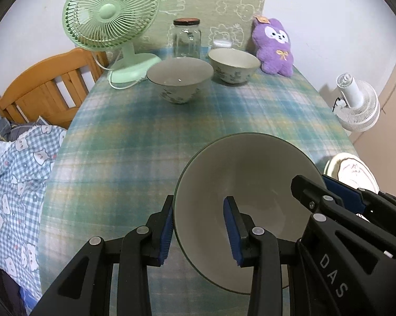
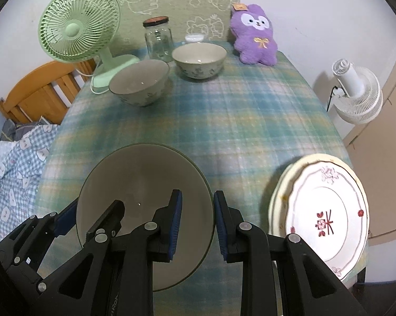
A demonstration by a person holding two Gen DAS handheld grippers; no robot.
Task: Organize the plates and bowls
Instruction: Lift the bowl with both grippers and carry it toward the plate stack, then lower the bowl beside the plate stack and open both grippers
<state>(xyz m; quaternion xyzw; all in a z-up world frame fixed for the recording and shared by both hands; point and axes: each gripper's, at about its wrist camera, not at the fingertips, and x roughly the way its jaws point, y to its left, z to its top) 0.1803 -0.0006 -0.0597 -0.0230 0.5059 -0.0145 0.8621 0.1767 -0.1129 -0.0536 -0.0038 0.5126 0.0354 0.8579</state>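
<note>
A large pale bowl with a dark rim is held between both grippers over the near part of the table. My left gripper is shut on the bowl's left rim, one blue pad inside and one outside. My right gripper is shut on its right rim in the same way. Two smaller floral bowls stand apart at the far end, one on the left and one on the right. A stack of plates sits at the near right table edge.
At the back stand a green fan, a glass jar and a purple plush toy. A plaid cloth covers the table. A white fan stands off to the right. A wooden frame and checked bedding lie left.
</note>
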